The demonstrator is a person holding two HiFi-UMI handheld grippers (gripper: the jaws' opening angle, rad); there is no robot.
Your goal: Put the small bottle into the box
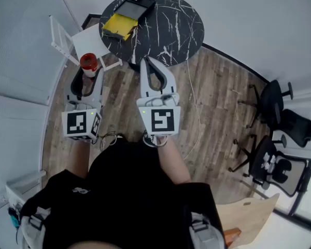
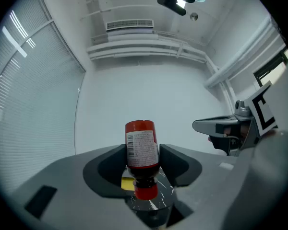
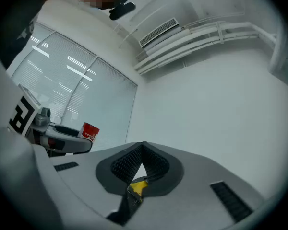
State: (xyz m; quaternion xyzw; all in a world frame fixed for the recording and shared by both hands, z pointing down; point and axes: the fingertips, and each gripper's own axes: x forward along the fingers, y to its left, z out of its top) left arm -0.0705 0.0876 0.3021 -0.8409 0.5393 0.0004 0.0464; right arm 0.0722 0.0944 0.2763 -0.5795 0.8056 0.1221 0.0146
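Note:
The small bottle (image 1: 88, 62), dark with a red cap and a red-and-white label, is pinched between the jaws of my left gripper (image 1: 88, 73), which is shut on it. In the left gripper view the bottle (image 2: 142, 146) stands cap-down between the two pads. My right gripper (image 1: 147, 61) is shut, tips touching with nothing between them, and in its own view the ribbed pads meet (image 3: 143, 146). The black box (image 1: 138, 5) sits on the far side of the round black marble table (image 1: 171, 25), with a yellow item (image 1: 119, 25) beside it. Both grippers hang short of the table, over the wooden floor.
A white stand (image 1: 75, 40) is at the table's left edge, just beyond my left gripper. A thin cable (image 1: 196, 108) runs across the floor. Black office chairs (image 1: 273, 105) stand at the right. A light wooden panel (image 1: 249, 214) is at the lower right.

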